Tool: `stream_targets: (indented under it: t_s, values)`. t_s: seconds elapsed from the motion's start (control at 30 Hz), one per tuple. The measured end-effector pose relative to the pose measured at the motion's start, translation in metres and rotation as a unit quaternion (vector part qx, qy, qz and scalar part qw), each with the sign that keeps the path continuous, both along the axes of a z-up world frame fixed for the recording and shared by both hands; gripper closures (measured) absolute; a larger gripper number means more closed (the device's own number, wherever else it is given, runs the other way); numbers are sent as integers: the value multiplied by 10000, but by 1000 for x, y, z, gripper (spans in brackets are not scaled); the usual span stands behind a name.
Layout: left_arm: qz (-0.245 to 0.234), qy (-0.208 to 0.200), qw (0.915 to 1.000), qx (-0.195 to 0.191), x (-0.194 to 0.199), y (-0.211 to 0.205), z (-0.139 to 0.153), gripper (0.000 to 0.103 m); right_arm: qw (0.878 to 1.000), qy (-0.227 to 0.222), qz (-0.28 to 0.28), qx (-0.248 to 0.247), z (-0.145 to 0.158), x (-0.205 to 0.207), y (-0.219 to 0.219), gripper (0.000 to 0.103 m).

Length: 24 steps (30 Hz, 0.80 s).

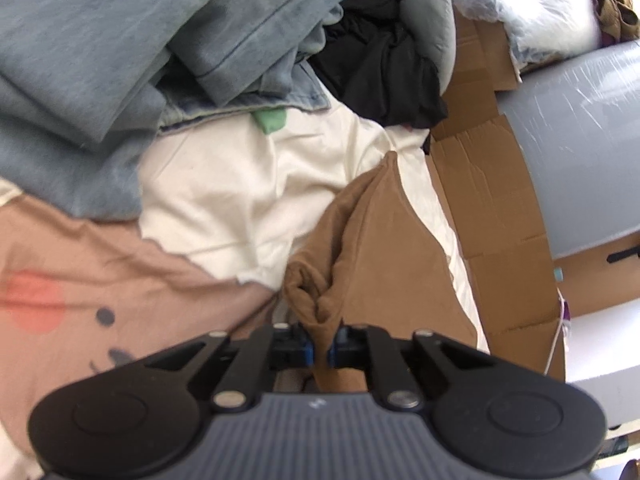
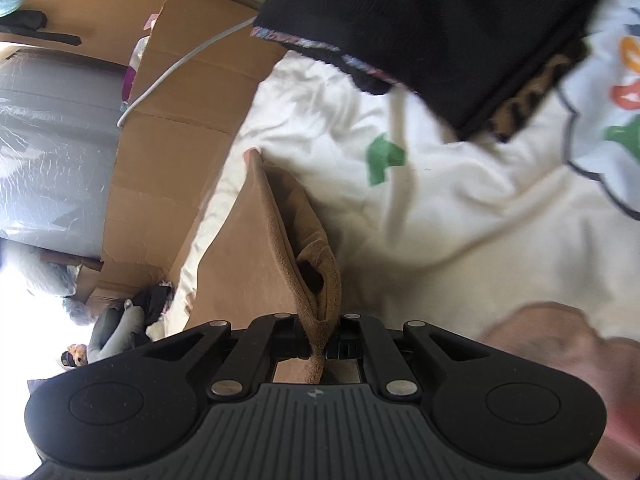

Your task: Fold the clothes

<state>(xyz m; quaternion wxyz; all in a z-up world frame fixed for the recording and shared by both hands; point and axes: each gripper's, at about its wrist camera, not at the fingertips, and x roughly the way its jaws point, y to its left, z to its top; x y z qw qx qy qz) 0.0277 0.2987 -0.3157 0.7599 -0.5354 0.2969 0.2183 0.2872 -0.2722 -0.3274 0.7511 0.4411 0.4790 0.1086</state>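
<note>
Between both clamped tools (image 1: 320, 350) (image 2: 318, 346), a brown garment (image 1: 380, 248) (image 2: 256, 272).

garment (image 1: 380, 248) on sheet (image 1: 224, 196), cardboard (image 1: 484, 216) to its right.

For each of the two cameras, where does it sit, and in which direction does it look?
Left wrist: on the left gripper, looking down along its fingers at the brown cloth it is shut on, a blue pile beyond.
Right wrist: on the right gripper, looking down at the brown cloth it pinches, a black garment beyond.
Shared: the brown cloth, the white sheet, cardboard.
</note>
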Motion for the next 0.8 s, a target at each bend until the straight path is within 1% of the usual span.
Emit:
stream_targets:
  t_s: [0.23,0.37,0.53,0.67,0.8]
  values:
    - [-135,236,9996,2,-15,-15,7,96,9997,66,103,-190,14,-25,-19,102]
    - [-239,263,9993,68,-21,-23,18,96,9992,134,178,-322,21,-36,-27,102]
    - [-355,345,9987,150,-28,-31,32,96,9989,200,215,-364,26,-52,-37,102]
    - [-450,452,9977,210,-36,-38,38,96,9986,323,192,-378,22,-66,-47,102]
    - [-485,645,9965,230,-43,-43,33,96,9979,509,158,-381,11,-77,-53,102]
